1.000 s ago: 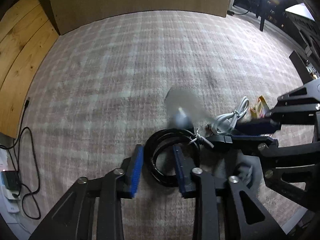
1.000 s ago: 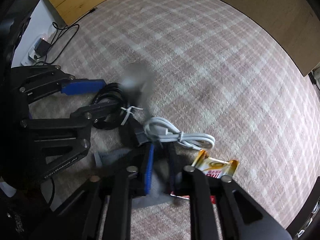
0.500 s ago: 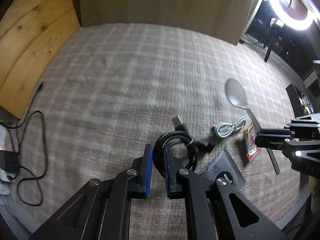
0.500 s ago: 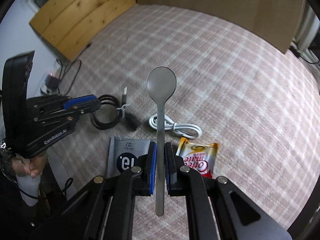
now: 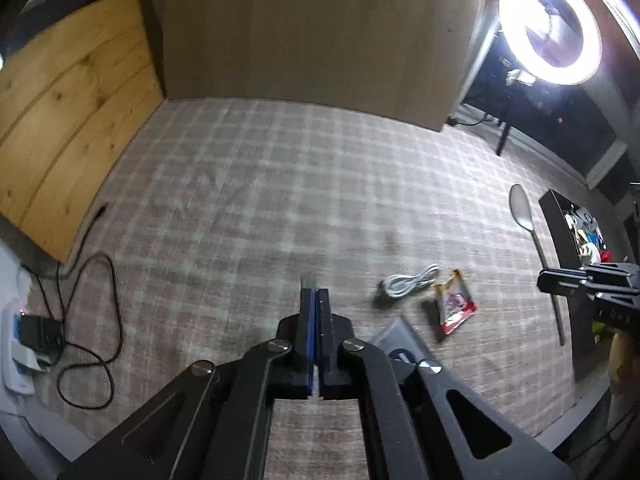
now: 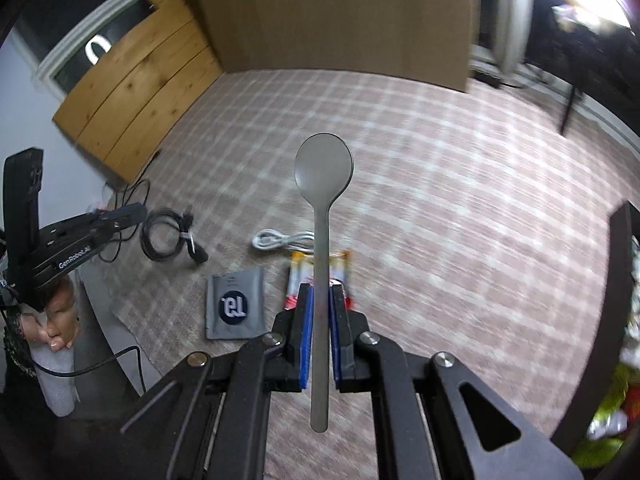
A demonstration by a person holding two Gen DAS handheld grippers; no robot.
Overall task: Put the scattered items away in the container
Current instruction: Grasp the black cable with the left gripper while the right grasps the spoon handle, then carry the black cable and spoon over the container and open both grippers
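At the far right, a dark container holds a jumble of small colourful things, too blurred to name. The right gripper is clamped on the handle of a grey spoon – matte, round bowl pointing away, lifted above the plaid rug. The left gripper is clenched with nothing visible between its pads. On the rug lie a coiled black cable, a white cable, a red-and-yellow sachet and a grey packet – all near together.

A ring light is glaring white at the left wrist view's upper right, washing out its surroundings. Both fisheye views are bending at the edges, darkening in the corners, and smearing the checked carpet with motion blur.
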